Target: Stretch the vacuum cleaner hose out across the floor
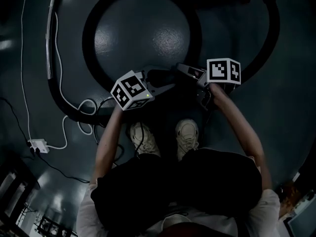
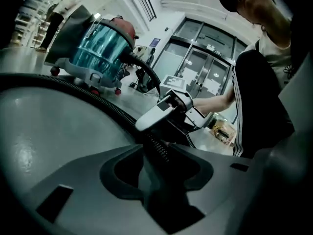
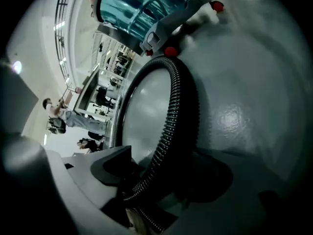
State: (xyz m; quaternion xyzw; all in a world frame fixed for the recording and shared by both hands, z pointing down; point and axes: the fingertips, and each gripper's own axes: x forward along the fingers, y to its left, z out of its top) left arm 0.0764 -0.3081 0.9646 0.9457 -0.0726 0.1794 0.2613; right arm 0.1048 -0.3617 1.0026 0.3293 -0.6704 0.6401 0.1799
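The black ribbed vacuum hose (image 1: 89, 36) lies coiled in a wide loop on the dark floor, and a second arc (image 1: 271, 38) sweeps round on the right. Both grippers meet at the loop's near side. My left gripper (image 1: 160, 85) is shut on the hose (image 2: 105, 106), which runs straight into its jaws (image 2: 159, 151). My right gripper (image 1: 185, 69) is shut on the hose (image 3: 172, 111) too, a little further along. The teal vacuum canister (image 2: 100, 48) stands behind the loop, also in the right gripper view (image 3: 139, 6).
The metal wand (image 1: 49, 33) lies at the far left, joined to the hose. A white cable (image 1: 61, 93) and a power strip (image 1: 38, 145) lie left of the person's shoes (image 1: 143, 138). People stand in the background (image 3: 63, 119).
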